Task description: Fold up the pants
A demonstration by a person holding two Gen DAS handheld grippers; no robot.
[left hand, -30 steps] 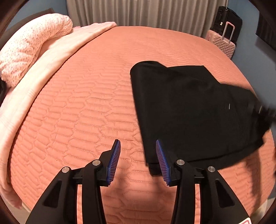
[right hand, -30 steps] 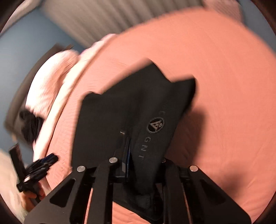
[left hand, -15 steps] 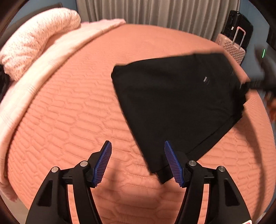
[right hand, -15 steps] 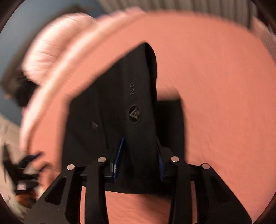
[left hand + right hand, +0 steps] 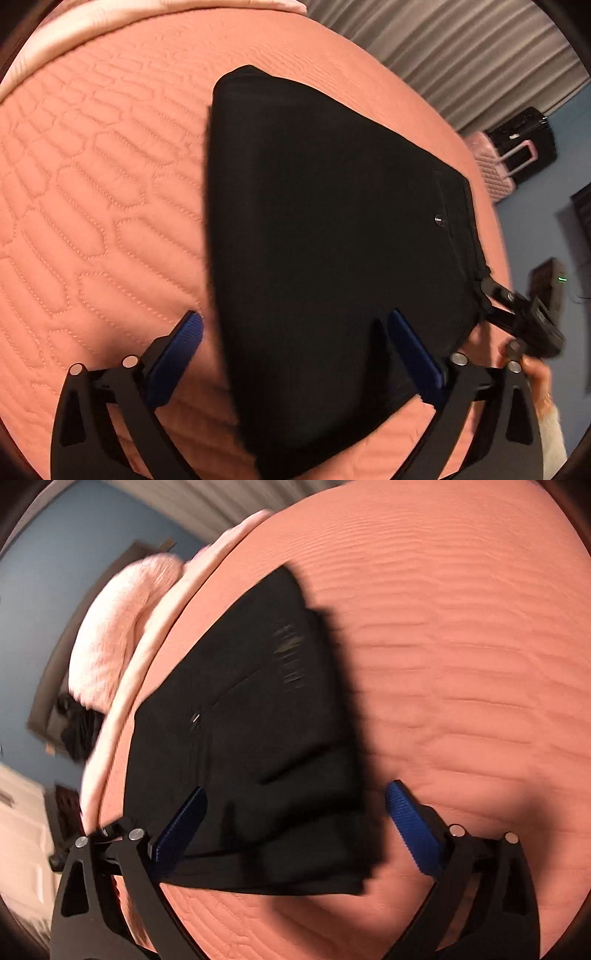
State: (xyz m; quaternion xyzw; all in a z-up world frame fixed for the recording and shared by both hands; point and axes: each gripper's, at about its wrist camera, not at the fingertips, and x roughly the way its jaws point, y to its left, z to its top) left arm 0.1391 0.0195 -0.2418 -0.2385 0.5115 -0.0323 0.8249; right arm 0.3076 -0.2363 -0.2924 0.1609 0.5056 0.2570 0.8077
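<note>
Bedspread (image 5: 92,192): salmon quilted | pants (image 5: 325,229): folded, black | curtain (image 5: 461,48): grey

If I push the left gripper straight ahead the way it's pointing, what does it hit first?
Most likely the black pants: the open left gripper points at the fabric, which lies between its fingers. Under that is the orange bedspread. Depth is unclear.

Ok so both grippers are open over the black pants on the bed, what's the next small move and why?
Probably lower the left gripper and shut it on the near edge of the pants. Both it and the right gripper are open, holding nothing, and the pants lie folded on the bedspread, so another fold needs a new grip.
</note>
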